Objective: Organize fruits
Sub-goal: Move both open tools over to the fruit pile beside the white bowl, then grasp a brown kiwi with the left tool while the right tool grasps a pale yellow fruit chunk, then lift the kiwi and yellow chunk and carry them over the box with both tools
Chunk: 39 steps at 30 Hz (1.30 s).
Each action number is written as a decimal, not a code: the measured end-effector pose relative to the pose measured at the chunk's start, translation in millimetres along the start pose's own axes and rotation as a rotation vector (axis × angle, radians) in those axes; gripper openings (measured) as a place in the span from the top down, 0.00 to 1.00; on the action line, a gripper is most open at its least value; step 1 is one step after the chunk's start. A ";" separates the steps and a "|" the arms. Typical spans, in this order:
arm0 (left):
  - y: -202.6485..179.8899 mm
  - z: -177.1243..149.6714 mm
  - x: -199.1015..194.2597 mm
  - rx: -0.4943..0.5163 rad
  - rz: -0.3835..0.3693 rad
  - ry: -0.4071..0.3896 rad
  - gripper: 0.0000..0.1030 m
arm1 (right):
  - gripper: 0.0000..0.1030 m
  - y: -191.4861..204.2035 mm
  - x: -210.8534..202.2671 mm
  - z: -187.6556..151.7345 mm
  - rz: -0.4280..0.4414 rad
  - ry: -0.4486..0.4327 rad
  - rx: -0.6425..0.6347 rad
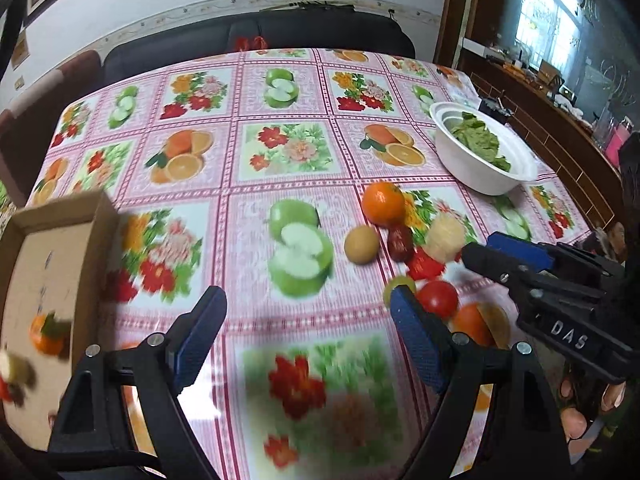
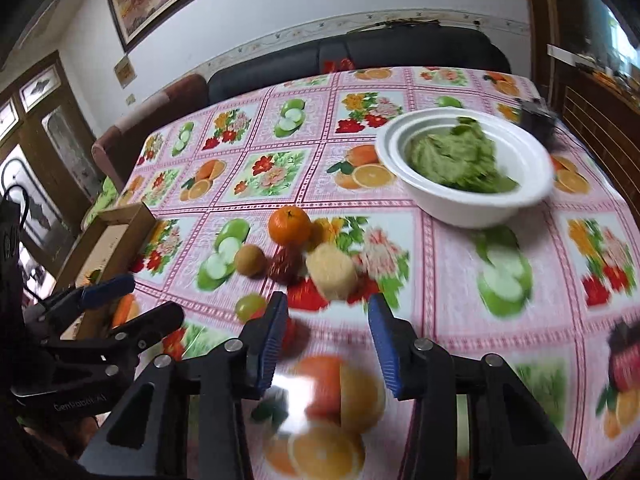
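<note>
Left gripper (image 1: 308, 336): jaws spread wide, nothing between — hovers over tablecloth (image 1: 248, 184), just beside cardboard box (image 1: 52, 248).
Right gripper (image 2: 328, 340): jaws apart, empty; tomato (image 2: 294, 334) partly hidden behind its left finger.
Loose fruit, mid-table: orange (image 2: 289, 226), brown round fruit (image 2: 249, 260), dark red fruit (image 2: 285, 266), pale yellow cylindrical item (image 2: 332, 272), green grape (image 2: 250, 306) — clustered near each other.
Box contents: orange w/ green leaf (image 1: 46, 332); other items blurred at box's near end.
White bowl (image 2: 472, 204): holds leafy greens (image 2: 456, 160), far right of the fruit.
</note>
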<state>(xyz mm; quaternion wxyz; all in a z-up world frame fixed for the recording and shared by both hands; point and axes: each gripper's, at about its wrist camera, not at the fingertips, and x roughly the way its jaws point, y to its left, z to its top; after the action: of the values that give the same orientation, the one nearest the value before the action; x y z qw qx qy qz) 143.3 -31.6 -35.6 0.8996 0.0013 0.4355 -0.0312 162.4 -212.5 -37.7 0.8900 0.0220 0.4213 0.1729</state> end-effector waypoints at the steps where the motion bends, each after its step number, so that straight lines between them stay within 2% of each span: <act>1: -0.5 4.5 6.6 0.012 -0.002 0.002 0.18 | 0.62 0.0 6.7 3.2 -0.003 0.008 -0.011; 7: -6.4 18.5 35.1 0.052 -0.019 0.031 0.19 | 0.66 -3.1 39.8 12.9 -0.011 0.053 -0.044; 10: -11.6 21.9 44.6 0.066 -0.032 0.041 0.22 | 0.69 -6.0 48.9 14.5 -0.006 0.060 -0.042; 14: -22.1 24.1 59.2 0.098 -0.066 0.068 0.42 | 0.69 -10.1 48.4 14.9 0.009 0.049 -0.030; 16: -28.6 23.6 61.5 0.127 -0.055 0.058 0.47 | 0.69 -12.7 47.1 14.5 0.016 0.049 -0.015; 17: -30.1 23.6 61.0 0.135 -0.056 0.052 0.54 | 0.69 -14.4 46.4 14.1 0.021 0.050 -0.008; 18: -30.6 23.8 60.8 0.139 -0.064 0.050 0.66 | 0.69 -16.3 45.0 13.5 0.025 0.050 0.000; 20: -29.1 24.9 60.8 0.131 -0.081 0.045 0.78 | 0.69 -18.0 41.6 12.2 0.029 0.049 0.011; 23: -25.6 25.8 60.1 0.108 -0.115 0.049 0.78 | 0.69 -20.5 32.9 9.2 0.037 0.040 0.025; 28: -21.4 19.3 36.2 0.083 -0.126 0.019 0.78 | 0.69 -20.3 16.8 2.9 0.045 0.028 0.051; 39: 4.6 -10.7 -27.8 0.014 -0.025 -0.024 0.78 | 0.70 9.6 -20.8 -12.1 0.112 -0.009 0.080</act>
<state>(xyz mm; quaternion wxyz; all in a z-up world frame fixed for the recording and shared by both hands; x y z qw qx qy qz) 118.0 -25.1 -20.5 0.9042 0.0015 0.4247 -0.0456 138.2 -211.5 -28.3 0.8793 0.0819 0.4218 0.2056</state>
